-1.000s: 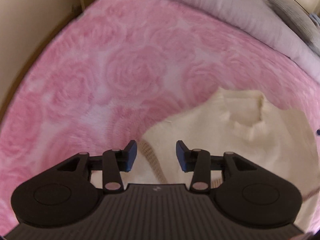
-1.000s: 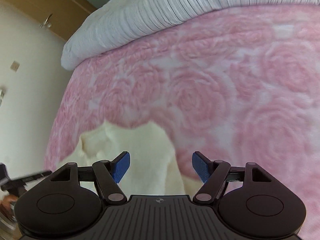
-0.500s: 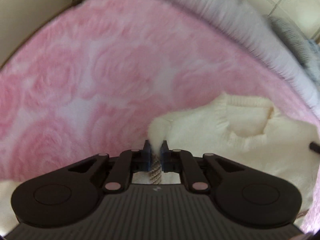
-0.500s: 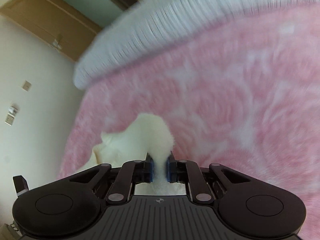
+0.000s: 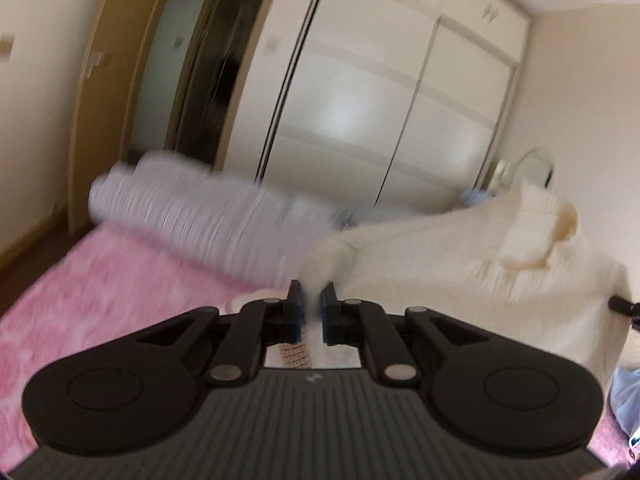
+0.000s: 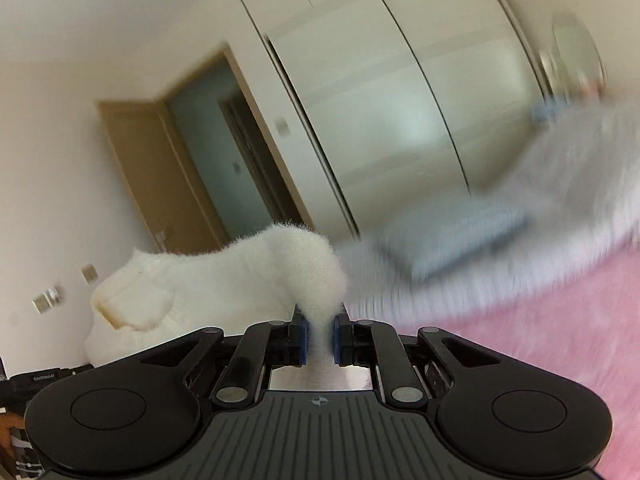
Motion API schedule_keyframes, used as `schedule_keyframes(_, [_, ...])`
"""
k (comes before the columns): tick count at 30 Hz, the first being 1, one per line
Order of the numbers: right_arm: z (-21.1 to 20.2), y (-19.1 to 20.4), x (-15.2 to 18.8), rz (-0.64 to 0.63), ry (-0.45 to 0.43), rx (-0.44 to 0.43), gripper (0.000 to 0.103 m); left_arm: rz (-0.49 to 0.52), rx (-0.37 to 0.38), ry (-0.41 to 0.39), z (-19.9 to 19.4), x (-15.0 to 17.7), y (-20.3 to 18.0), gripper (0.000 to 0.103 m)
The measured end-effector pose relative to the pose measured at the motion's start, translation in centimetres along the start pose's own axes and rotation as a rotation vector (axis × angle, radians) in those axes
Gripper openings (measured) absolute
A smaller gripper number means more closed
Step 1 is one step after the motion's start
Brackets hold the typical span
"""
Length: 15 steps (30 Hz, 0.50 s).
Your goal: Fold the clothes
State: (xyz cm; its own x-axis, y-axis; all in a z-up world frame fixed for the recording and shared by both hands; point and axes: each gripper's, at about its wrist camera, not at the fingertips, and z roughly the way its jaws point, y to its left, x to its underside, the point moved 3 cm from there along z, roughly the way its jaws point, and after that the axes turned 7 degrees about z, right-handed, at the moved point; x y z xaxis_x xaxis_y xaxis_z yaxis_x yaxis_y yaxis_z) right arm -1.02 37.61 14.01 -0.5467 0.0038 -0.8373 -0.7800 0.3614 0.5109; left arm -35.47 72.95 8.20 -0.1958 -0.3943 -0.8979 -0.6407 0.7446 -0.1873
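Both views smeared w/ blur, esp. the far half. The grey-white ribbed bedding (image 5: pixel 192 216) across the far side of the bed is streaky in the left view, and in the right view it's just a pale grey wash (image 6: pixel 540 208). Can't make out the small blue thing by the round mirror (image 5: pixel 532 166) far right. Lower part of the sweater is cut off behind my own gripper bodies in both views; a bit of ribbed knit shows under the left jaws only.

Left gripper (image 5: pixel 311 306): jaws pressed nearly together, pinching a bunched fold of the cream sweater (image 5: pixel 480 256). Right gripper (image 6: pixel 319 330): jaws likewise closed in on a thick tuft of the same sweater (image 6: pixel 224 280). So the sweater hangs between my two grips, up off the pink rose blanket (image 5: pixel 100 288), spread to the right in the left view and to the left in the right view. It's fuzzy, cream-white, w/ the neck opening showing a darker yellowish inside (image 5: pixel 566 220).

Open room: pink blanket runs bare near-left in the left view and near-right in the right view (image 6: pixel 540 320). Far side: white sliding wardrobe (image 5: pixel 380 92), brown door frame (image 5: pixel 100 92) w/ dark doorway. Some light-blue cloth (image 5: pixel 626 400) at the near right edge, cut off.
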Motion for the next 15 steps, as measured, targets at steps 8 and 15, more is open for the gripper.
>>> schedule_keyframes(8, [-11.2, -2.8, -9.1, -0.118, -0.017, -0.087, 0.011, 0.035, 0.014, -0.214, -9.8, -4.7, -13.3, 0.006])
schedule_keyframes(15, [-18.9, -6.5, -15.2, -0.188, -0.004, -0.156, 0.011, 0.045, -0.034, -0.303, -15.0, -7.1, -23.6, 0.006])
